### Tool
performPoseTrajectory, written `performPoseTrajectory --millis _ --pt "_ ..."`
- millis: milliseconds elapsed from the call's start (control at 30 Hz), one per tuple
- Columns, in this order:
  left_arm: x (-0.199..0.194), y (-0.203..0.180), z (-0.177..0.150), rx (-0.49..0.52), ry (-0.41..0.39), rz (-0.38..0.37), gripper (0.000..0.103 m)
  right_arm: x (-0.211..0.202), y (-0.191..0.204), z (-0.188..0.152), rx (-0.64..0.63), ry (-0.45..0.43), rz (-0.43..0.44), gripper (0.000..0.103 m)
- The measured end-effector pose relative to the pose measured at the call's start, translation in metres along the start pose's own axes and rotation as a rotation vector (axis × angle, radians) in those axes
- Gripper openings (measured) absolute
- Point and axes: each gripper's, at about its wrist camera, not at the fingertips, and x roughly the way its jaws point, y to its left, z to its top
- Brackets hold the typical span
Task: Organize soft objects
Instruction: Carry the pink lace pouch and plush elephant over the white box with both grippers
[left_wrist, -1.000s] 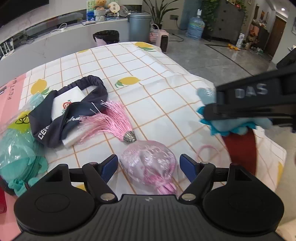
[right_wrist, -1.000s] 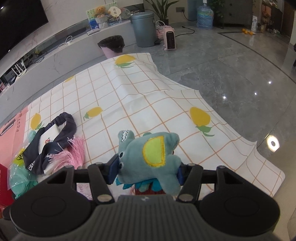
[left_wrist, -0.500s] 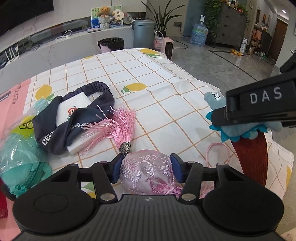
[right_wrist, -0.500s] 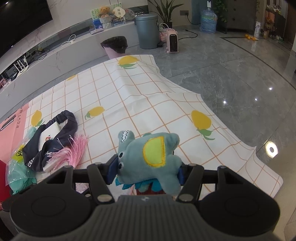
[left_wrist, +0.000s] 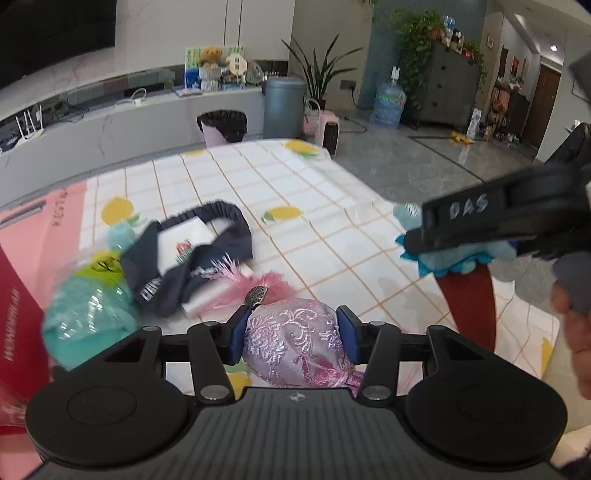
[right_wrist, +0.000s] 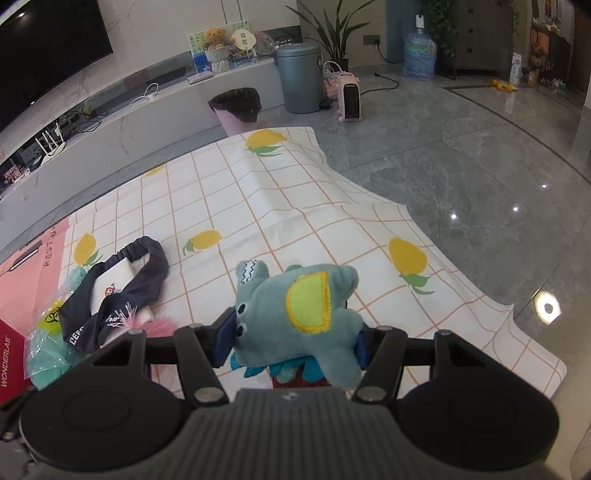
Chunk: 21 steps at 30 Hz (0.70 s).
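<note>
Glossy grey marble-tile floor (right_wrist: 461, 177) reflecting ceiling lights. Long pale stone-topped counter (right_wrist: 122, 122) along the white wall, below a dark flat screen (right_wrist: 48, 62). Cylindrical grey lidded bin (right_wrist: 299, 77), potted plant (left_wrist: 317, 74), dark drawer cabinet (left_wrist: 447, 92).

A home living room: a large dark wall-mounted television (right_wrist: 48, 55), a long white marble media ledge (right_wrist: 147, 110), glossy grey floor tiles (right_wrist: 461, 166), a leafy potted plant (right_wrist: 332, 40), a blue water jug (right_wrist: 419, 55)
</note>
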Motion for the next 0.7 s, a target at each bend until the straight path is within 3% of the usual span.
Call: performPoseTrajectory --millis 233,500,700 --pt "-0.031 0.006 0.015 0.017 -0.056 0.007 0.057 -0.014 0.007 0.001 -0.015 -0.043 -0.017 0.06" --pt "-0.062 0.041 0.04 -0.018 -0.065 0.016 0.057 -0.029 0.027 0.005 -0.016 -0.084 0.039 0.059" --pt "-0.088 0.078 0.06 -0.075 -0.052 0.086 0.057 -0.043 0.046 0.012 0.025 -0.134 0.113 0.059"
